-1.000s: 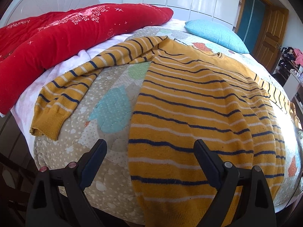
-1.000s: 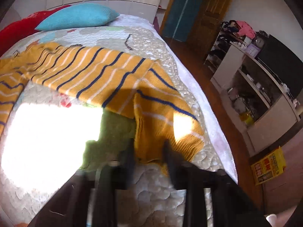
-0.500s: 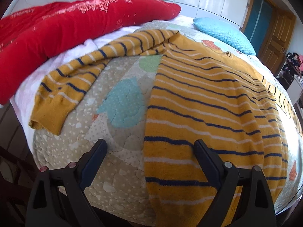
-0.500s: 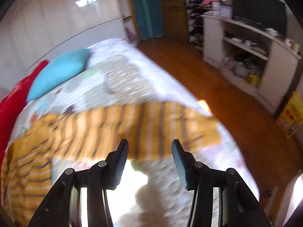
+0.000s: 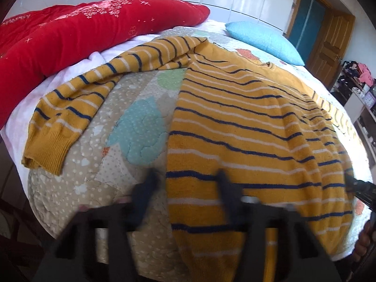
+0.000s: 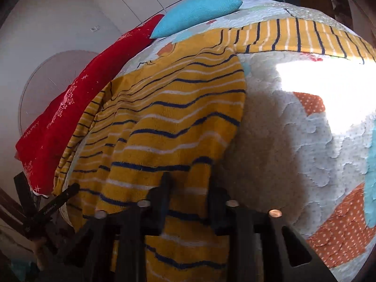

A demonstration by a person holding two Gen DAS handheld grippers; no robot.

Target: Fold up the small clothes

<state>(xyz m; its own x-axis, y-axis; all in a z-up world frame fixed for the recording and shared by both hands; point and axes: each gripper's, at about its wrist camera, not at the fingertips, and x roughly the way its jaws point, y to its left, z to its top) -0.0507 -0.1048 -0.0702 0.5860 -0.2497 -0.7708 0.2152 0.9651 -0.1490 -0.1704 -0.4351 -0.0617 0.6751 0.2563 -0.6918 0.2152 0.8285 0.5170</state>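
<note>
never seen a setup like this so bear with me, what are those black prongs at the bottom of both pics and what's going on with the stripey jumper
The black prongs are handheld two-finger grippers; a person holds one in each hand, with no robot arm. Each picture comes from a fisheye camera on one gripper, looking along its fingers.

In the left view, the left gripper is closing over the near left edge of the mustard-yellow knitted sweater with navy and white stripes. In the right view, the right gripper is closing over the hem at the other corner, with cloth between its fingers.

The sweater lies spread on a bed with a pale patchwork quilt. At the far side lie a long red embroidered cushion and a turquoise pillow.
</note>
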